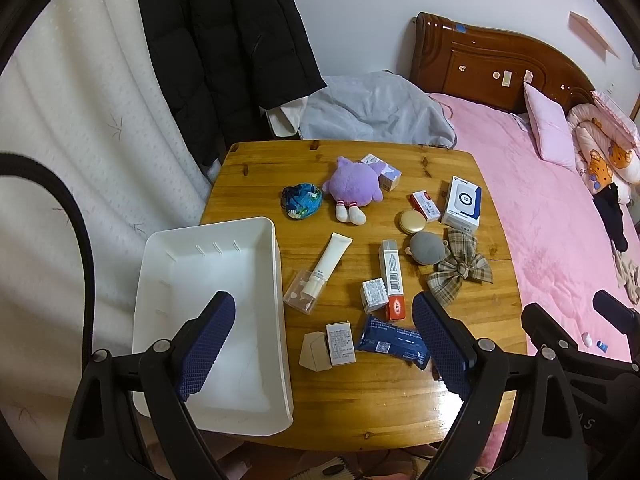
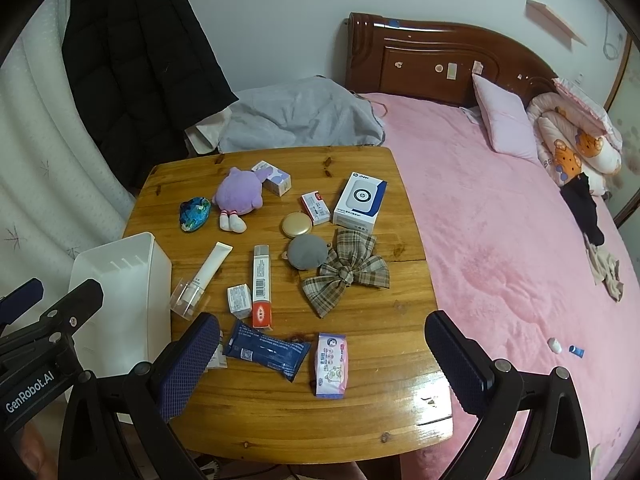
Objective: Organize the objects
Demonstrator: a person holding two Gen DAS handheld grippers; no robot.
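A white bin (image 1: 208,320) stands empty at the left edge of the wooden table (image 1: 360,408). Loose items cover the tabletop: a purple plush (image 1: 354,186), a cream tube (image 1: 330,262), a long red-ended box (image 1: 392,276), a dark blue packet (image 1: 390,340), a plaid bow (image 1: 460,268) and a white-blue box (image 1: 462,204). My left gripper (image 1: 324,340) hovers open above the near items, its left finger over the bin. My right gripper (image 2: 320,360) is open above a pink tissue pack (image 2: 331,364) and the blue packet (image 2: 266,352). Neither holds anything.
A pink-covered bed (image 2: 500,240) with a wooden headboard runs along the table's right side. A black coat (image 1: 224,48) hangs behind the table, with a grey cloth (image 1: 372,108) below it. The left gripper's frame (image 2: 36,336) shows at the right wrist view's left edge.
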